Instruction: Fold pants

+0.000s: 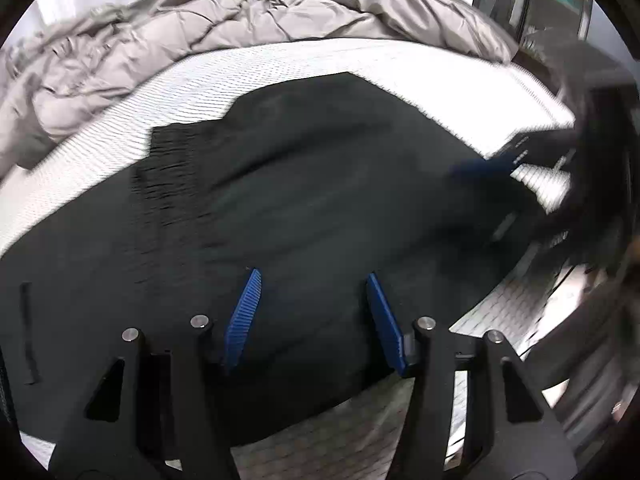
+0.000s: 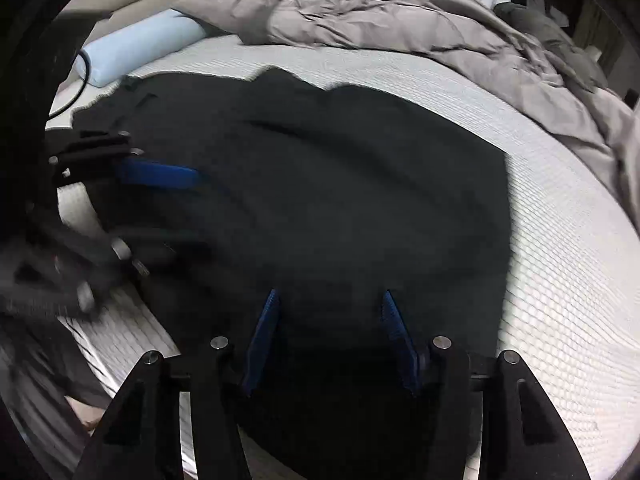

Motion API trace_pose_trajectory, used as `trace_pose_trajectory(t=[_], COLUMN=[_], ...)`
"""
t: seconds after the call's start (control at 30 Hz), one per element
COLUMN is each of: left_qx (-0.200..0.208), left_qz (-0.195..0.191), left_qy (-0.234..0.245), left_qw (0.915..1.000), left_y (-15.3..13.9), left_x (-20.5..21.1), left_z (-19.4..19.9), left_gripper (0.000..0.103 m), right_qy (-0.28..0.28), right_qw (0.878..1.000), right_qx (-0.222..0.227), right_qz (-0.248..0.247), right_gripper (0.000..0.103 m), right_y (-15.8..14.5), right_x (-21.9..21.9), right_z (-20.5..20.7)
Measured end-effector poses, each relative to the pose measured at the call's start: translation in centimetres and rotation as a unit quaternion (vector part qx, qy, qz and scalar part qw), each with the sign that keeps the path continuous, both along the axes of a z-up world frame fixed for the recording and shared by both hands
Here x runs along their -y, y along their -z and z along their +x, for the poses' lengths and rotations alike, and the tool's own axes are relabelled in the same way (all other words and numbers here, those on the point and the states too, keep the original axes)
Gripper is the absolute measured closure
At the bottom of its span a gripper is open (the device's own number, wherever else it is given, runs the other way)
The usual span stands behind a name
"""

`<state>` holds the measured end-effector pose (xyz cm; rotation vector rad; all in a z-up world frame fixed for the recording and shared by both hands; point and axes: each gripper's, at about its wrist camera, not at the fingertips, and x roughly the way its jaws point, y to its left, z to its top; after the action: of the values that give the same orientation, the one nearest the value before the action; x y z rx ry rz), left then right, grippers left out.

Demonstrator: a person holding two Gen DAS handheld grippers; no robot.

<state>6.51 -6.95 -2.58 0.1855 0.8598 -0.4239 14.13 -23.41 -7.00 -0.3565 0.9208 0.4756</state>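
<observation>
The pants (image 1: 304, 184) lay spread flat on the bed's white mattress (image 1: 280, 60), with the gathered waistband (image 1: 168, 160) toward the left in the left wrist view and the grey duvet (image 1: 200, 24) bunched beyond them. You held the left tool (image 1: 312, 312) just above the near edge of the dark cloth, its blue pads apart and nothing between them. You held the right tool (image 2: 330, 332) the same way over the garment's other end, pads apart and empty. The fabric read as soft, light and limp: it would have drooped from any single grip and dragged on the textured mattress, so it was best taken at two points along one edge, ideally at the thicker waistband or a hem, where the layers give the pads more to bite. Motion blur smeared each tool as seen from the other camera. The dark cloth showed few creases, so you could not tell how many layers lay stacked, nor where the legs ended. The lens rim cut off the bed's near edge, and a pale blue pillow (image 2: 136, 52) lay beyond the pants.
</observation>
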Motion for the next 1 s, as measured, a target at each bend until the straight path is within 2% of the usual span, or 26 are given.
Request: trace_pose_trajectory(t=[0.03, 0.07, 0.1, 0.13, 0.2, 0.27, 0.3, 0.33, 0.4, 0.47, 0.5, 0.53, 0.57, 0.6, 0.63, 0.8, 0.9, 1.0], left_qx=[-0.004, -0.006, -0.005, 0.0, 0.019, 0.042, 0.05, 0.059, 0.05, 0.033, 0.033, 0.03, 0.027, 0.038, 0.057, 0.063, 0.058, 0.05], left_qz=[-0.004, -0.011, -0.015, -0.016, -0.018, -0.057, -0.074, -0.099, -0.119, -0.101, -0.079, -0.032, -0.002, 0.005, 0.007, 0.011, 0.008, 0.007], left_qy=[-0.005, -0.012, -0.021, -0.034, -0.046, -0.021, -0.012, -0.003, 0.023, 0.057, 0.054, 0.045, 0.045, 0.044, 0.043, 0.055, 0.051, 0.051], left_qw=[1.0, 0.9998, 0.9996, 0.9993, 0.9986, 0.9972, 0.9959, 0.9933, 0.9913, 0.9927, 0.9949, 0.998, 0.9986, 0.9983, 0.9975, 0.9965, 0.997, 0.9974], left_y=[0.0, -0.1, -0.2, -0.8, -1.7, -3.4, -3.9, -4.2, -3.7, -2.3, -1.5, -0.2, 0.8, 1.2, 1.2, 2.3, 2.7, 2.7], left_x=[-0.8, -1.3, -1.7, -1.9, -1.3, 0.3, 1.5, 3.5, 7.1, 11.2, 12.6, 14.0, 14.8, 15.2, 15.3, 15.2, 15.2, 15.1], left_z=[-0.3, -0.4, -0.6, -1.1, -1.7, -1.7, -1.8, -1.8, -1.1, -0.8, -0.7, -0.4, -0.5, -0.8, -1.5, -2.6, -2.5, -1.6], left_gripper=[0.045, 0.045, 0.045, 0.045, 0.045, 0.04, 0.033, 0.029, 0.029, 0.029, 0.032, 0.032, 0.032, 0.031, 0.031, 0.031, 0.031, 0.031], right_qy=[0.023, 0.044, 0.068, 0.097, 0.106, 0.109, 0.106, 0.101, 0.087, 0.078, 0.075, 0.082, 0.085, 0.084, 0.081, 0.033, 0.023, 0.029], right_qw=[1.0, 0.999, 0.997, 0.995, 0.994, 0.988, 0.984, 0.981, 0.975, 0.969, 0.966, 0.967, 0.965, 0.961, 0.961, 0.965, 0.969, 0.967], right_qx=[-0.001, -0.001, -0.004, -0.004, -0.016, -0.027, -0.036, -0.046, -0.074, -0.104, -0.115, -0.118, -0.123, -0.128, -0.127, -0.129, -0.134, -0.142], right_qz=[-0.003, -0.009, -0.021, -0.032, 0.029, 0.11, 0.142, 0.158, 0.193, 0.212, 0.217, 0.212, 0.217, 0.229, 0.234, 0.227, 0.208, 0.212], right_gripper=[0.049, 0.037, 0.032, 0.032, 0.033, 0.033, 0.033, 0.033, 0.033, 0.033, 0.039, 0.041, 0.041, 0.041, 0.041, 0.043, 0.053, 0.071], right_y=[-0.4, -0.7, -0.7, -0.7, -1.3, -2.2, -2.4, -2.4, -1.8, -1.0, -0.5, 0.1, 0.8, 1.2, 1.3, 1.3, 1.4, 1.6], right_x=[2.3, 4.3, 6.1, 8.5, 11.7, 13.7, 14.2, 14.3, 14.1, 13.5, 13.2, 13.0, 12.7, 12.7, 12.6, 10.9, 9.0, 8.2], right_z=[-0.2, -0.5, -1.1, -1.8, -2.7, -2.9, -2.8, -2.6, -1.4, 0.1, 1.0, 1.8, 2.1, 2.2, 2.5, 4.2, 6.7, 9.9])
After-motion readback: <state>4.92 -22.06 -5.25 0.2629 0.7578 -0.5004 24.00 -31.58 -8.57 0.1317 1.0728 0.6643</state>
